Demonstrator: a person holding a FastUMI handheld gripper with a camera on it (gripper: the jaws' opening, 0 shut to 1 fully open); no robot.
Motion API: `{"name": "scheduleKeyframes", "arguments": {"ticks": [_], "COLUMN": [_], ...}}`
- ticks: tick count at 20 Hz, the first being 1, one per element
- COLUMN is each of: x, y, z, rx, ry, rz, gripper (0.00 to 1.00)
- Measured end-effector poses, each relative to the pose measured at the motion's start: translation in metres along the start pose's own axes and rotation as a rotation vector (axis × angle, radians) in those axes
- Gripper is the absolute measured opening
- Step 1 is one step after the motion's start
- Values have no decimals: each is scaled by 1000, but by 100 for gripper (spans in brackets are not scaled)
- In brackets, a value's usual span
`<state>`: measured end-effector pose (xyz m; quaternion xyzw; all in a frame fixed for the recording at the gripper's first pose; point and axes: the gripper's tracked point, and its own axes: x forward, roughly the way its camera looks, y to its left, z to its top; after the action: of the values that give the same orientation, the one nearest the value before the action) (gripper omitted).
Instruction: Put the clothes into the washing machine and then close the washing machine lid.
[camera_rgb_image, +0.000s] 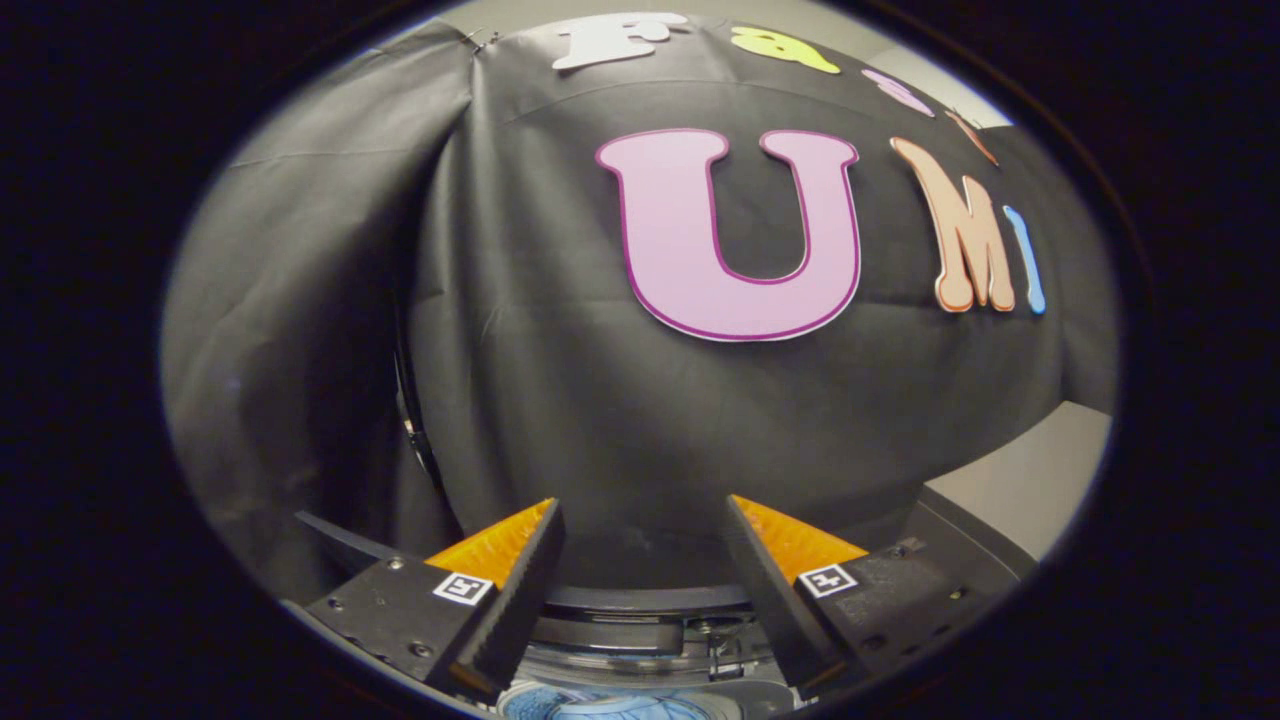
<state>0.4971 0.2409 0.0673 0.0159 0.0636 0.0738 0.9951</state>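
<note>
Gripper stood wide open, nothing held, I aimed at the wall | clothes blue, low between my fingers, inside washer | cloth judged soft, light, limp; pinch a bunched fold | lid still up.

A pale grey surface meets the cloth wall beyond the right finger; the washing machine sits beside it, below the gripper, whose fingers stand apart, empty
</note>
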Motion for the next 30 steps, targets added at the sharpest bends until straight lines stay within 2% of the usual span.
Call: {"name": "scheduleKeyframes", "arguments": {"ticks": [5,16,30], "x": [-22,-21,-19], "y": [0,-3,-5], "z": [-4,-3,6], "rx": [-6,-13,-13], "ry": [-12,-34,-186], "rz": [-1,0,-18], "gripper": [96,96,95]}}
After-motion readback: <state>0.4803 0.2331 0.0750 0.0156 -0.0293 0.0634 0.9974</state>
